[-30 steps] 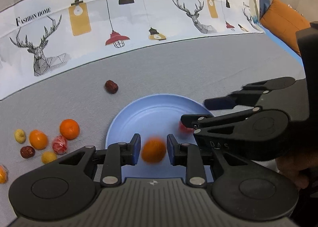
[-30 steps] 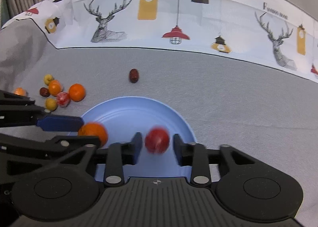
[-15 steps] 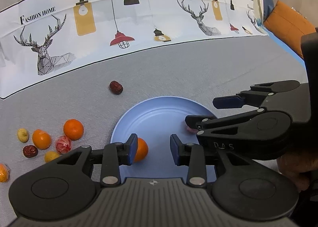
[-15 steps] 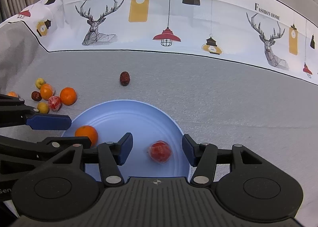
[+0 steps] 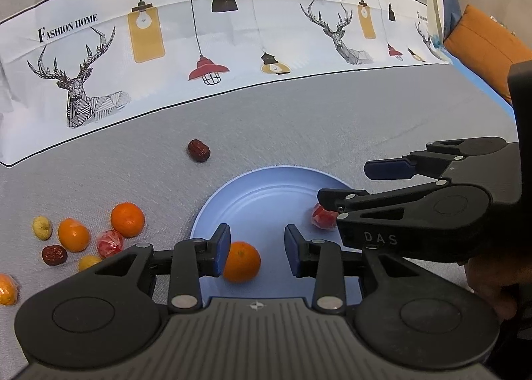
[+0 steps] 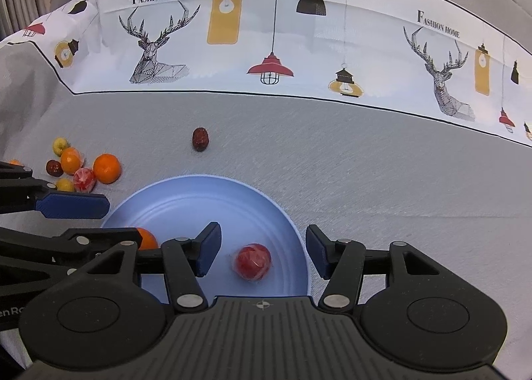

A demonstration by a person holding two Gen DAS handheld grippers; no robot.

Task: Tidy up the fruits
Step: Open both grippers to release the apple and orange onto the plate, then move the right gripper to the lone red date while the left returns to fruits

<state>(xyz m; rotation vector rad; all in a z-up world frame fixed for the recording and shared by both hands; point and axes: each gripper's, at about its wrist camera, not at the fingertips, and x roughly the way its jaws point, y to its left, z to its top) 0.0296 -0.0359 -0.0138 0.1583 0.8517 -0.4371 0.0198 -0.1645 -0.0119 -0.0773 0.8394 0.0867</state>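
Observation:
A light blue plate (image 5: 266,193) (image 6: 199,200) lies on the grey cloth. An orange (image 5: 241,262) (image 6: 148,240) rests on its near left part, between the fingers of my open left gripper (image 5: 256,250), touching neither. A wrapped red fruit (image 6: 253,261) (image 5: 323,217) rests on the plate's right part, between the wide-open fingers of my right gripper (image 6: 262,253). A dark red date (image 5: 199,150) (image 6: 200,139) lies alone beyond the plate.
A cluster of loose fruit lies left of the plate: oranges (image 5: 127,219) (image 6: 106,168), a wrapped red fruit (image 5: 110,243), dates (image 5: 54,255) and small yellow fruits (image 5: 42,227). A printed white cloth (image 5: 232,34) runs along the back. An orange cushion (image 5: 482,47) sits far right.
Both grippers opened and let go: the orange and the red fruit dropped onto the plate and now lie still. Both grippers drew back slightly.

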